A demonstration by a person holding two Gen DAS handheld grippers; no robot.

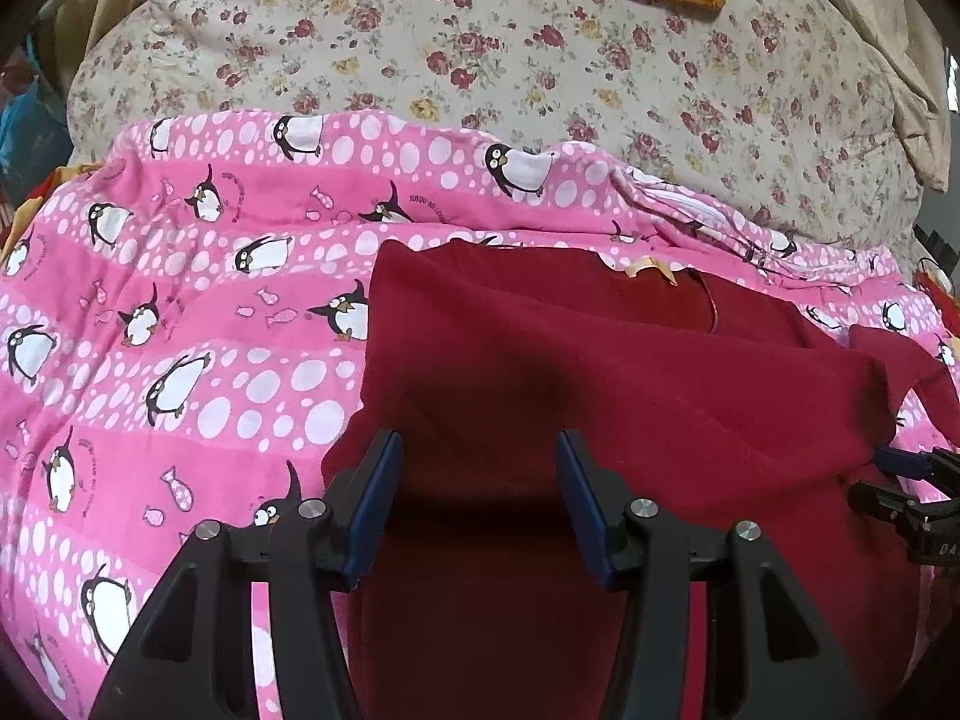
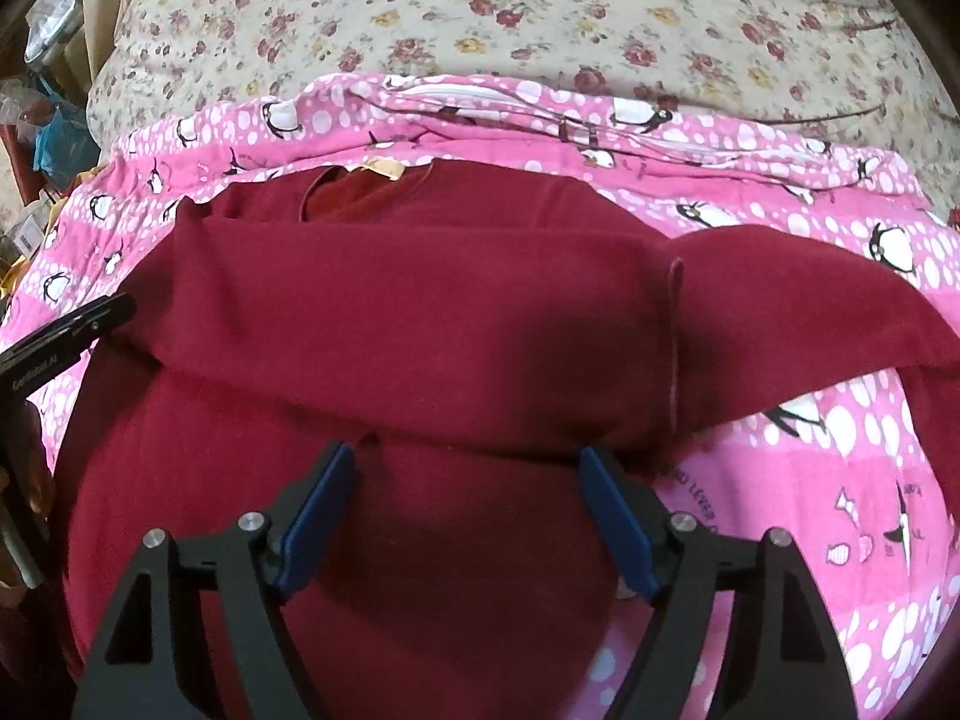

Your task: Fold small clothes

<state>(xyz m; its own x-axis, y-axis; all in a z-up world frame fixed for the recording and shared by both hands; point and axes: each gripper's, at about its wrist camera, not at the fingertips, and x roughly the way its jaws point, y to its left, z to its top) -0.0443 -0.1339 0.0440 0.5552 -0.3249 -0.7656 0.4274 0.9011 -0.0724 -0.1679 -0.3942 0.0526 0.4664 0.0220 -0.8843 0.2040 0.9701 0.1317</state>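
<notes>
Dark red shirt [image 2: 384, 324] lies flat on the pink penguin blanket [image 1: 180, 324], collar toward its far edge, one sleeve [image 2: 798, 294] already folded across the chest; likely mid-fold, body squared for the next crease; left gripper [image 1: 480, 450] hovers over the hem, jaws partly spread, nothing pinched; right gripper [image 2: 468, 462] jaws spread wide over the fold edge, gripping no cloth; floral quilt [image 2: 540, 12] beyond the blanket.

We had both wrist cams angled steeply down, close over the bed. Left sat further left, right further right — both shared the red garment [image 1: 600, 372] [image 2: 420, 312] on the pink penguin blanket [image 1: 180, 312] [image 2: 840, 480].
</notes>
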